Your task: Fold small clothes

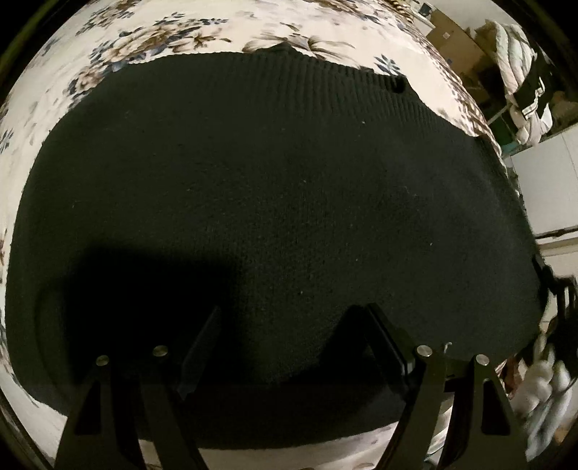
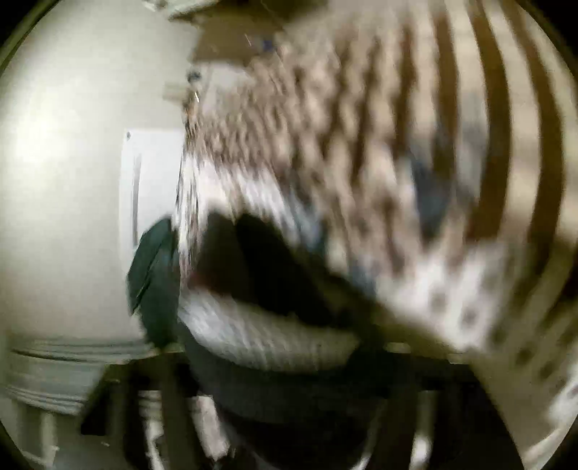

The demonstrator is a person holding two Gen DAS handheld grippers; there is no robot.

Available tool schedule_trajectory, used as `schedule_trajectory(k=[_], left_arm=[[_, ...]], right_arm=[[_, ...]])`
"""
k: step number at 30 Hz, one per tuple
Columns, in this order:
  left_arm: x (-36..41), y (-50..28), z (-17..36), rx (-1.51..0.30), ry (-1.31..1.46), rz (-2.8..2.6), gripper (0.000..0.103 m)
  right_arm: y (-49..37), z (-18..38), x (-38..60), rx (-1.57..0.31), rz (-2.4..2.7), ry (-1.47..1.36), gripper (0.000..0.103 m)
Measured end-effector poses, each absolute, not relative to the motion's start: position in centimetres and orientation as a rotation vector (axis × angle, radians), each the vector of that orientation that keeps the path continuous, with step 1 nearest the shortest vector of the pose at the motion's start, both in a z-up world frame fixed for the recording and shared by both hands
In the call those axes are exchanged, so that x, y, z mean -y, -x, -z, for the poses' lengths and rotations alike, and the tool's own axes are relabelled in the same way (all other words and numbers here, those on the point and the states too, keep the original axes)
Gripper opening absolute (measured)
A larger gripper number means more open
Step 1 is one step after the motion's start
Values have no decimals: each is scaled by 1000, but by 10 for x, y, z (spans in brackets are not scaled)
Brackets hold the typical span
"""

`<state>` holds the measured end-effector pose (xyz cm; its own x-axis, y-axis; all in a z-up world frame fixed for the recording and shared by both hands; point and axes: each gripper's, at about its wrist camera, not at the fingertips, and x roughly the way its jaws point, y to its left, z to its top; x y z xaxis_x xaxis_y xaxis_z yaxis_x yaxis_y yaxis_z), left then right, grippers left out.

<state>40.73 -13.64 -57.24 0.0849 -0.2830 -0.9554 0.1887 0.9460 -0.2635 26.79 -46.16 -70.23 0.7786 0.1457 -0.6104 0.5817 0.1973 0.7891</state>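
Left wrist view. Black knit garment (image 1: 274,202) lies spread flat on the floral bedspread (image 1: 173,32), filling most of the frame; ribbed band along its far edge toward 12 o'clock, near edge at 6 o'clock just beyond my left tongs (image 1: 289,325). The tongs stand wide open, fingers over the near part of the cloth, nothing between them. I see no fold line in the visible cloth, so I judge this piece laid out but not yet folded; the folding itself is left. Clutter and a white quilted bundle (image 1: 520,90) sit off the bed at 2 o'clock.

Right wrist view. Heavy motion blur. Patterned bedspread edge (image 2: 397,126) fills 12 to 3 o'clock, pale wall (image 2: 65,180) at 9 o'clock. A dark mass with pale ribbed cloth (image 2: 267,340) shows near 6 o'clock; I cannot tell what it is. The right tongs are not discernible, so whether they are open or holding anything I cannot tell.
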Motion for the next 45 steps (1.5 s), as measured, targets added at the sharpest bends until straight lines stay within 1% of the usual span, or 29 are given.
schedule_trajectory(k=[2,4,5,6,7,8,9,10,11,16,18,21,25,26,27,28,29,30,32,37,38,43,45], left_arm=[[136,-407,573,-1443,70,352,79],[137,-407,574,-1445,65,350,79],[136,-406,575,-1445,65,350,79],[135,-406,576,-1447,74,355,84],[135,-407,577,-1449,85,365,90],[136,-408,580,-1455,89,371,91],[136,-409,582,-1458,87,372,96],[138,-409,583,-1462,87,377,102],[141,-410,586,-1467,81,377,103],[152,-414,593,-1479,43,324,103],[153,-414,595,-1477,38,298,103],[156,-413,597,-1469,26,268,103],[162,-414,600,-1468,9,242,103],[165,-415,600,-1470,8,240,103],[166,-414,600,-1470,5,238,103],[166,-414,600,-1477,4,239,103],[167,-416,599,-1482,4,243,103],[166,-416,596,-1488,7,249,103],[164,-422,591,-1494,24,253,103],[138,-421,577,-1477,102,221,103],[136,-421,575,-1472,107,215,103],[94,-411,575,-1457,163,185,103],[78,-408,574,-1458,206,197,103]], right_arm=[[-266,710,475,-705,330,-1412,57],[-245,710,485,-752,336,-1413,70],[-232,707,485,-755,358,-1416,88],[-221,704,492,-744,377,-1424,99],[-208,702,493,-735,395,-1431,100],[-200,694,493,-739,405,-1432,100],[-189,693,490,-742,403,-1442,100],[-183,695,484,-754,385,-1463,100],[-176,696,481,-768,361,-1485,100],[-213,733,443,-815,208,-1524,100],[-233,747,439,-801,201,-1501,101],[-254,760,446,-731,217,-1522,103],[-262,764,449,-711,248,-1548,103],[-262,764,450,-714,261,-1551,99],[-261,764,450,-713,290,-1549,76],[-259,762,452,-739,312,-1530,58],[-262,759,452,-752,310,-1511,35],[-267,751,453,-760,325,-1478,30],[-279,732,450,-782,349,-1391,27],[-286,677,432,-785,374,-1205,24],[-299,669,427,-786,377,-1149,24],[-331,602,372,-775,327,-828,23],[-344,583,345,-780,284,-734,22]])
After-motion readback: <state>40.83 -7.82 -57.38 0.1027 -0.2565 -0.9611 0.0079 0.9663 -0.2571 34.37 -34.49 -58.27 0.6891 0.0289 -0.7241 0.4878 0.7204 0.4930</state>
